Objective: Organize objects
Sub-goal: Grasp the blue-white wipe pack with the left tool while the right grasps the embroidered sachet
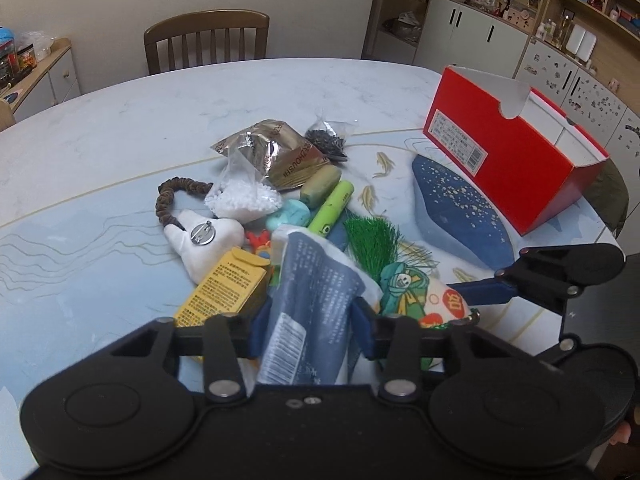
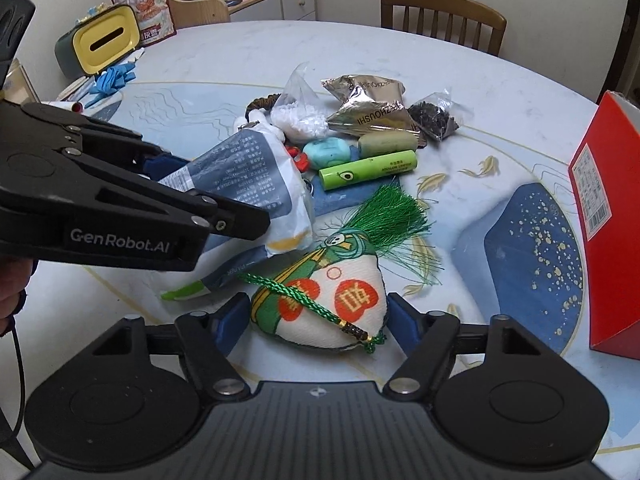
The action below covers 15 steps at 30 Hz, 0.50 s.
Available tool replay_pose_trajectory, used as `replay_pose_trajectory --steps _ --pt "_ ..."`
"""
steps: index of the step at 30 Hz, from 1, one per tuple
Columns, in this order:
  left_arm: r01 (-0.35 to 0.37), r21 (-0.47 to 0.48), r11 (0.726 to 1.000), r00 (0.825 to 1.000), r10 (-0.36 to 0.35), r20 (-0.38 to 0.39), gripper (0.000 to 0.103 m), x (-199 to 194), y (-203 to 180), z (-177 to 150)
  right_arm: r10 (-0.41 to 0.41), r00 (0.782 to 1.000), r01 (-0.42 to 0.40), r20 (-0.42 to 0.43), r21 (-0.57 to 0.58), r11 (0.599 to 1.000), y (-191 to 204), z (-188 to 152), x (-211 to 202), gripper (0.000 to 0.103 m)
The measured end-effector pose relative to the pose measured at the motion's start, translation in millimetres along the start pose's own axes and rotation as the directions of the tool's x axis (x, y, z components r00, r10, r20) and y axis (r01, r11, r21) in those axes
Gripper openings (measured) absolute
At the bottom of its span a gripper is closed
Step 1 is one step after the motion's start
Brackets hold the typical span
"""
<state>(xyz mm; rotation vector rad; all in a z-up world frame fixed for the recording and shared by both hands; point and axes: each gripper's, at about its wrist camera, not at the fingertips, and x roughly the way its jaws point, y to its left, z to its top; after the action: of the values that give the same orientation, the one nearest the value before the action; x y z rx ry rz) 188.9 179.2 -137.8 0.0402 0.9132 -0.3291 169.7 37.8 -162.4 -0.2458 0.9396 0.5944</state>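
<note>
A blue-grey packet [image 1: 316, 296] is held between the closed jaws of the left hand-held gripper [image 1: 312, 316], gripped near its barcoded end and lifted off the pile. The right hand-held gripper [image 2: 316, 320] is set wide open around a stuffed charm [image 2: 332, 304] with a green tassel, which lies on the surface [image 2: 240, 60]; the blue pads are seen at either side, and whether they touch the cloth cannot be told. The red box [image 1: 508, 160], judged to be the place for the things, stands open at the far right, well apart from both.

Several slips could be expected. The packet is soft and is held by one end only, so it could sag or slide out while being carried to the box. Its lower end hangs just beside the charm, and the two hand-held grippers are close together, so one could be knocked by the other. The charm is rounded and plump; it could be squeezed out from between the pads as they close. Its green cord [image 2: 308, 300] and tassel could be caught on the green tube [image 2: 368, 170] or dragged through the pile.

The open top of the box and the yellow carton [image 1: 224, 288] beside the packet are shown only in the left wrist view. The open spread around the charm, the packet's hanging end and a yellow container [image 2: 106, 42] at the far edge are shown only in the right wrist view.
</note>
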Motion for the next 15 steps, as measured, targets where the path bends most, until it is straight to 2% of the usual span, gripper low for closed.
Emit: replay_pose_trajectory --steps 3,9,15 --pt "0.017 0.0 1.0 1.0 -0.017 -0.003 0.028 -1 0 0 -0.004 1.0 0.004 0.002 0.001 1.0 0 0 -3 0.071" --pt "0.024 -0.016 1.0 1.0 -0.024 -0.006 0.023 -7 -2 3 -0.015 1.0 0.014 0.026 0.026 1.0 -3 1 -19 0.07" --pt "0.059 -0.04 0.997 0.998 -0.058 0.017 0.019 -24 -4 13 -0.034 0.996 0.03 0.081 0.05 0.998 -12 7 -56 0.069"
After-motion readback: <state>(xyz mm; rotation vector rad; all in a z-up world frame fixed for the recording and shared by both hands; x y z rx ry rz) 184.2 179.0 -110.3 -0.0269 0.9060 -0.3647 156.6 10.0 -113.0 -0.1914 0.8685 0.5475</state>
